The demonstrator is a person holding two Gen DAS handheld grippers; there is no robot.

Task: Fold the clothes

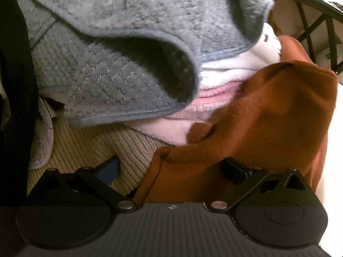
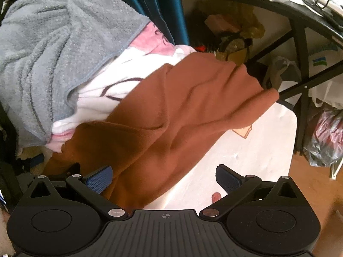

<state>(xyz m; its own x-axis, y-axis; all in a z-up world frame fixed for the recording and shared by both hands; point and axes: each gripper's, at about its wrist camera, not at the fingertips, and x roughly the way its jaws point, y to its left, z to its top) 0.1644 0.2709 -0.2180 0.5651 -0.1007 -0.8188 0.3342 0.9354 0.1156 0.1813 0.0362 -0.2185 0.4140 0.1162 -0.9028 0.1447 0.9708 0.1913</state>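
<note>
A rust-brown garment lies bunched over a pile of laundry. My left gripper is open, its fingers spread on either side of the garment's lower folded edge. My right gripper is also open; its left pad rests over the brown cloth and its right pad hovers over the white surface. A grey fluffy towel lies on top of a pink and white fleece.
A beige knit fabric lies under the pile at the left. A dark metal table frame stands behind, with plastic bags and clutter underneath. A dark teal curtain hangs at the back. Wooden floor shows at the right.
</note>
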